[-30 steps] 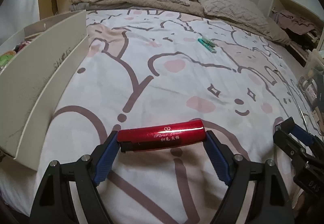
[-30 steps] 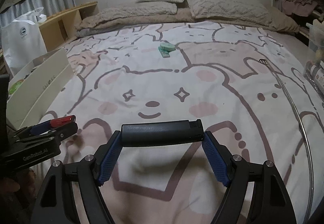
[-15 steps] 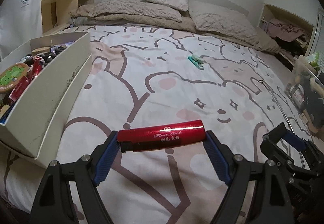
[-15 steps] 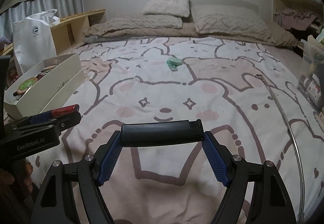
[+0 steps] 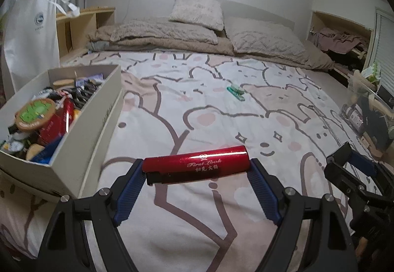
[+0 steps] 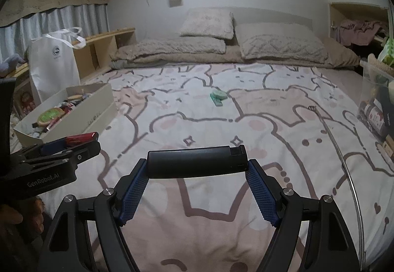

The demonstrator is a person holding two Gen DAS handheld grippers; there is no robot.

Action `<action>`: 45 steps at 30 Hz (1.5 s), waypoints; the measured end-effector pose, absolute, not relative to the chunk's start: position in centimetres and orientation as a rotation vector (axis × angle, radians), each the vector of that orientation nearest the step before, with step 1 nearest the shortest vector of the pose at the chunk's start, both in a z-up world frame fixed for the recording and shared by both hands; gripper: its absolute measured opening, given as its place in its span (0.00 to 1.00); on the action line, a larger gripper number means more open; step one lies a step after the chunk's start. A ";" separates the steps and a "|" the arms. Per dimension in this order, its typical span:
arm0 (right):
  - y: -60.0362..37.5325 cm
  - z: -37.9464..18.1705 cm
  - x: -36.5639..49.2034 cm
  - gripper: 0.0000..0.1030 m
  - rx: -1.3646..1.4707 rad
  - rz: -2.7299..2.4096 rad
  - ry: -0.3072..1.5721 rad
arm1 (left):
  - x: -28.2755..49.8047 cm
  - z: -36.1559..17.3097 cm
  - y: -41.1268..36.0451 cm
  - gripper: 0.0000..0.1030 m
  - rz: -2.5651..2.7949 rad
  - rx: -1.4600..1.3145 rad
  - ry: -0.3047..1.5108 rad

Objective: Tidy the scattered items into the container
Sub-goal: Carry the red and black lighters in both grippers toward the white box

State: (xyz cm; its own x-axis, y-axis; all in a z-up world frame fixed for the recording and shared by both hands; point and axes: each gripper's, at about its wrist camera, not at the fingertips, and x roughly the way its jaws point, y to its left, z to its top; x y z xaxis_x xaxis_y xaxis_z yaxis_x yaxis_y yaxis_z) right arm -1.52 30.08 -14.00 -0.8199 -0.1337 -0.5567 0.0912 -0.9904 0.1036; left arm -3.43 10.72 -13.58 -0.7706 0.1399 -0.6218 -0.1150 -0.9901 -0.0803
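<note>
Both my tongs carry lighters above the bed.

Left tongs (image 5: 197, 169) clamp a red lighter (image 5: 195, 167) endwise; right tongs (image 6: 197, 163) clamp a black lighter (image 6: 197, 161); white box (image 5: 81, 134) sits left.

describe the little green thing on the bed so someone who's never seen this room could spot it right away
Start at the bed with the cartoon bear sheet and look toward the beige pillows. Short of them, mid-bed, lies the small mint-green item, alone on the sheet. It is the only green thing lying loose there; what it is exactly is too small to tell.
</note>
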 end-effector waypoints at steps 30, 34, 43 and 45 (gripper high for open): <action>21.0 -7.6 -3.0 0.77 0.620 -2.769 -0.145 | -1.5 -7.1 -1.0 0.81 3.017 -0.726 -0.089; 18.8 -7.5 -3.8 0.77 0.626 -2.742 -0.118 | -1.8 -6.9 -3.9 0.81 3.045 -0.745 -0.113; 14.1 -7.7 -5.3 0.77 0.659 -2.672 -0.062 | -1.6 -6.4 -10.0 0.81 3.108 -0.769 -0.181; 13.1 -7.5 -5.6 0.77 0.659 -2.661 -0.052 | -1.5 -6.3 -10.9 0.81 3.123 -0.771 -0.186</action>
State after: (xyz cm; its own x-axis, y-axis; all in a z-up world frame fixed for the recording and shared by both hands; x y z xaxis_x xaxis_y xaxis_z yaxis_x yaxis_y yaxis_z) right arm -5.58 13.13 -7.53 -0.8104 -0.3861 -0.4406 0.3686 -0.9206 0.1287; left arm -1.54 -10.94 -6.25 -0.8825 -0.0503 -0.4677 0.1053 -0.9902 -0.0922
